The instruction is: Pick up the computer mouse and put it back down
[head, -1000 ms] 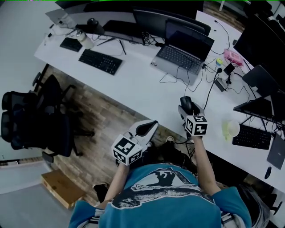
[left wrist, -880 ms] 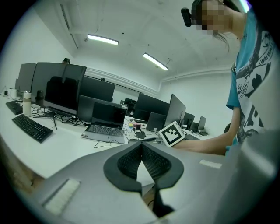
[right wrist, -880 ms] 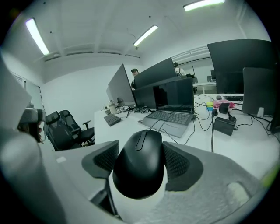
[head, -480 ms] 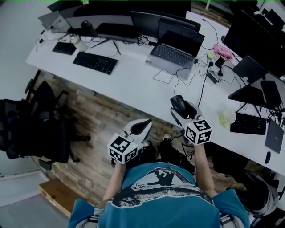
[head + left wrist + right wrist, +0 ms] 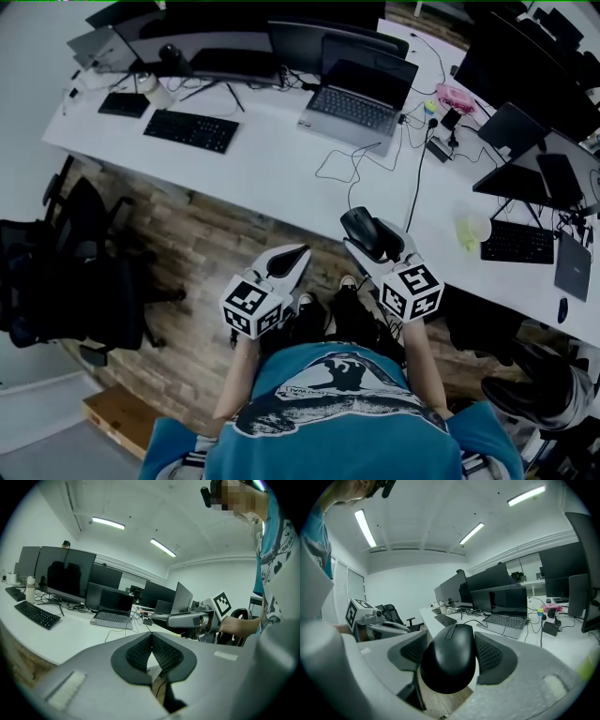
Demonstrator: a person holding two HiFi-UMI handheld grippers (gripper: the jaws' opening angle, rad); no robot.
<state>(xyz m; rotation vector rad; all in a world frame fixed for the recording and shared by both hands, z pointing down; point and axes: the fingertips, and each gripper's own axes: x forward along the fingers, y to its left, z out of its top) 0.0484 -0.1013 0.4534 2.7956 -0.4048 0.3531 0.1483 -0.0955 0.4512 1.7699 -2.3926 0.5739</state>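
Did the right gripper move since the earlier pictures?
Yes. The right gripper, holding the computer mouse, has drawn back from the laptop toward the near edge of the white desk.

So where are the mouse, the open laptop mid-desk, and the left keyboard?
computer mouse [image 5: 449, 660]: right gripper view, middle of its black top shell.
open laptop [image 5: 352, 108]: head view, on its keyboard deck.
left keyboard [image 5: 190, 130]: head view, middle of its keys.
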